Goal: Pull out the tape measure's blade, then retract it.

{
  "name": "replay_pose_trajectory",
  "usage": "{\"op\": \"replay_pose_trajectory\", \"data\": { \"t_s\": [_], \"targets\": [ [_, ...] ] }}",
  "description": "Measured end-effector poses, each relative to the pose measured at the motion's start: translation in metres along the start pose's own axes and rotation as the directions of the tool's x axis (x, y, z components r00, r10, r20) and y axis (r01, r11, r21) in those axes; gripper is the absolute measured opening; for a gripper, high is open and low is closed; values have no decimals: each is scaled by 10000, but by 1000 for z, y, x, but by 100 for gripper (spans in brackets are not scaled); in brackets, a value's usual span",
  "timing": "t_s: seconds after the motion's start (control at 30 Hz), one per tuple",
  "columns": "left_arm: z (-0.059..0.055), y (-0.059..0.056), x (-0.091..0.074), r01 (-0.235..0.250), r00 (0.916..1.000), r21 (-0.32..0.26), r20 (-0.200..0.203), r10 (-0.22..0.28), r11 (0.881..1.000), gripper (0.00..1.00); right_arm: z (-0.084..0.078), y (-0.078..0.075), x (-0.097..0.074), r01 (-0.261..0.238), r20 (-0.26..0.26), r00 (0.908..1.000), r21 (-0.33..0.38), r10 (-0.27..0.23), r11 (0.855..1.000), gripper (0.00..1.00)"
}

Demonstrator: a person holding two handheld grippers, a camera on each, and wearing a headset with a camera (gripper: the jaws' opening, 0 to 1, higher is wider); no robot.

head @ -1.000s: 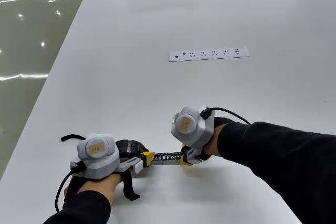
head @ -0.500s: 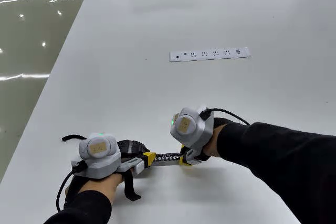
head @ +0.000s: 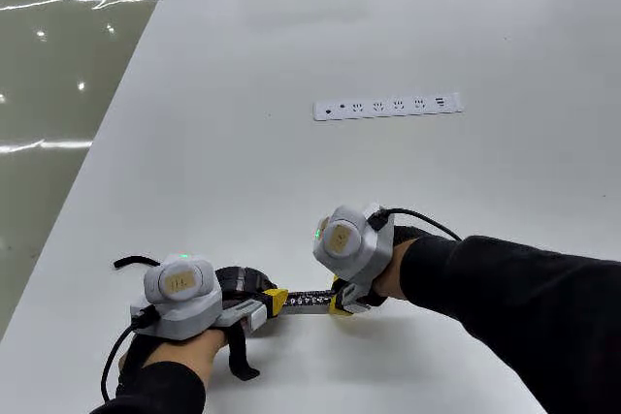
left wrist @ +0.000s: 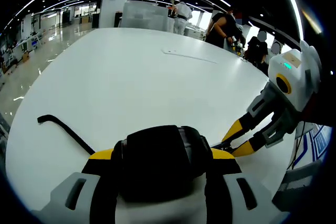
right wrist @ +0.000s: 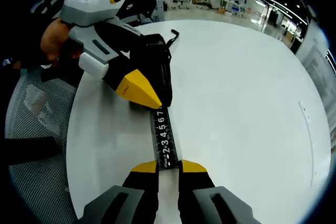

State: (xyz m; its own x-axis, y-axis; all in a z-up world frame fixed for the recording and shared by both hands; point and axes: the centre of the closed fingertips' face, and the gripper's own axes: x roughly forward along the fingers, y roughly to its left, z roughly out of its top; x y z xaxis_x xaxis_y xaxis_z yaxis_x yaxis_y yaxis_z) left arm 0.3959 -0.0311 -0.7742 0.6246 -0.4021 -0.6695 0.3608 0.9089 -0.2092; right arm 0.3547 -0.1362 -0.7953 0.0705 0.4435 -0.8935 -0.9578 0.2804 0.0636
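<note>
A black tape measure [head: 243,281] sits near the white table's [head: 291,162] front edge, a short run of numbered blade [right wrist: 164,140] drawn out. The left gripper [head: 267,298] clasps its case; the right gripper [right wrist: 168,169], facing it, pinches the blade's tip.

Head view looks down; gripper views face each other, close, sharing the blade [right wrist: 163,140].

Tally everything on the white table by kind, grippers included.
Grey-and-yellow tools: 2, left hand-held gripper and right hand-held gripper
Black round tape measure, numbered blade partly out: 1
White flat power strip: 1
Total: 4
</note>
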Motion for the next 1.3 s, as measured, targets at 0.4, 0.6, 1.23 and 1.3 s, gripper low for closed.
{"op": "replay_pose_trajectory", "data": {
  "t_s": [0.4,0.6,1.23,1.3],
  "targets": [
    [0,-1,0,121,9999,-42,29,-121,9999,63,3,0,1,-41,63,10000,-51,42,10000,9],
    [-1,0,0,178,9998,-101,38,-178,9998,63,4,1,1,-86,88,9999,8,86,10000,9],
    [0,0,-1,435,9990,-283,117,-432,9987,63,12,2,6,-272,489,9984,-116,278,9996,9],
    [0,0,-1,432,9990,-299,128,-429,9986,63,13,2,6,-257,530,9983,-91,262,9996,9]
  ]
}}
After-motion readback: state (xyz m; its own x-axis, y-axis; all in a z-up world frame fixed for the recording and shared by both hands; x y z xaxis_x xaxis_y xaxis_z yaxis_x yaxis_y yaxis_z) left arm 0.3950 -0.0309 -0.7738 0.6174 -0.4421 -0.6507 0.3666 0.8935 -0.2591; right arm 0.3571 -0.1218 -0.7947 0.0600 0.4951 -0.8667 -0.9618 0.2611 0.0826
